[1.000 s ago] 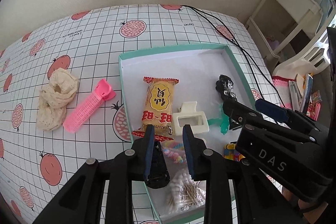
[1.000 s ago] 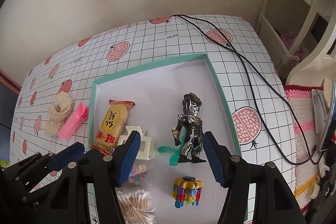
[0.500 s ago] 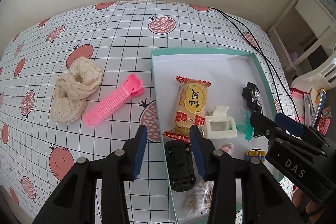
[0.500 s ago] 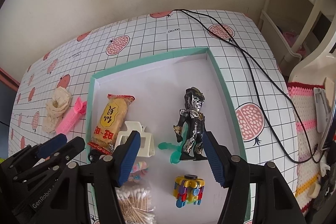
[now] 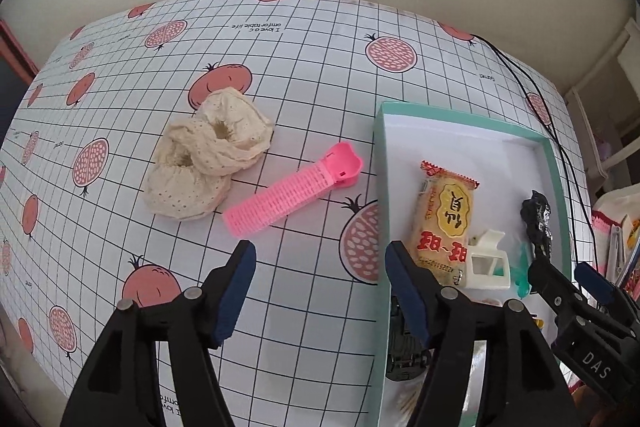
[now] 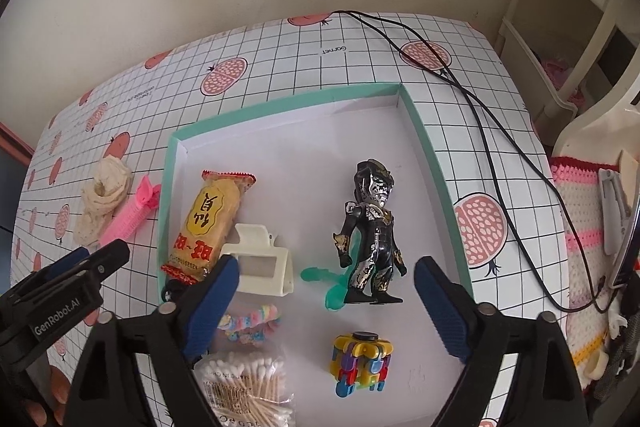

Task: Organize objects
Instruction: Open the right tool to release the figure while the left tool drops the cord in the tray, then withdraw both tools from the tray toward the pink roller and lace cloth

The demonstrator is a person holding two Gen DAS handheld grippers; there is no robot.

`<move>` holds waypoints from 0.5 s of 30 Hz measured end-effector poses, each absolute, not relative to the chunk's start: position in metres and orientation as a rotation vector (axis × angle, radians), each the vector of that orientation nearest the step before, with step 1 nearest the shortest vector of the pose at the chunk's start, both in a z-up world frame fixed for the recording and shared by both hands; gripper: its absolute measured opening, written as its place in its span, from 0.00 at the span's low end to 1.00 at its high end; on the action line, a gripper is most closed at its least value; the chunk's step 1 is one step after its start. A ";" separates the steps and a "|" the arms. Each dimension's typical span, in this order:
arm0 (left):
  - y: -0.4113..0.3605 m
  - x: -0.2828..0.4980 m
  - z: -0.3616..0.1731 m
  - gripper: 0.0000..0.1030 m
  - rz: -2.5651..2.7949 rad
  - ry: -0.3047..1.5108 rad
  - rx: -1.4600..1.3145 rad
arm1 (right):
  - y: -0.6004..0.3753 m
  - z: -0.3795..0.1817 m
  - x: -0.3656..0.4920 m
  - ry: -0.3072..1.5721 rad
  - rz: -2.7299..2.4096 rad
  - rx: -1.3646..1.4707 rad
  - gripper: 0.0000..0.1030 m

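Observation:
A cream scrunchie (image 5: 208,155) and a pink hair roller clip (image 5: 292,195) lie on the pomegranate-print tablecloth, left of a teal box (image 5: 460,119). My left gripper (image 5: 320,255) hangs open and empty just short of the pink clip, its right finger over the box's left wall. A black toy car (image 5: 404,351) sits in the box's near left corner. My right gripper (image 6: 328,267) is open above the box (image 6: 280,109), over a black figure (image 6: 372,227) and a white claw clip (image 6: 260,267). A snack packet (image 6: 210,223) lies beside them.
The box also holds a colourful fidget cube (image 6: 360,359), a bag of cotton swabs (image 6: 248,387) and a candy bracelet (image 6: 250,323). A black cable (image 6: 488,147) runs along the box's right side. A crocheted cloth (image 6: 580,227) and white furniture (image 6: 592,27) stand at the right.
My left gripper let go of the black toy car in the box, opened wide and swung left toward the pink clip. The right gripper has barely moved.

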State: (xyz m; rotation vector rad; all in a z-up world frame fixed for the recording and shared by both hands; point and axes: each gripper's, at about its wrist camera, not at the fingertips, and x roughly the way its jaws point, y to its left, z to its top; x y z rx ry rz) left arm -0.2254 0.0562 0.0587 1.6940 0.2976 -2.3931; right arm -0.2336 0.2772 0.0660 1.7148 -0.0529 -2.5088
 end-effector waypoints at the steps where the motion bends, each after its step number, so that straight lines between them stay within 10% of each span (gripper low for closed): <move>1: 0.054 -0.225 0.058 0.72 -2.385 0.301 1.689 | 0.277 0.066 -0.234 -0.046 -2.511 1.713 0.99; 15: 0.036 -0.222 0.057 0.93 -2.358 0.352 1.593 | 0.274 0.063 -0.233 -0.004 -2.511 1.720 0.99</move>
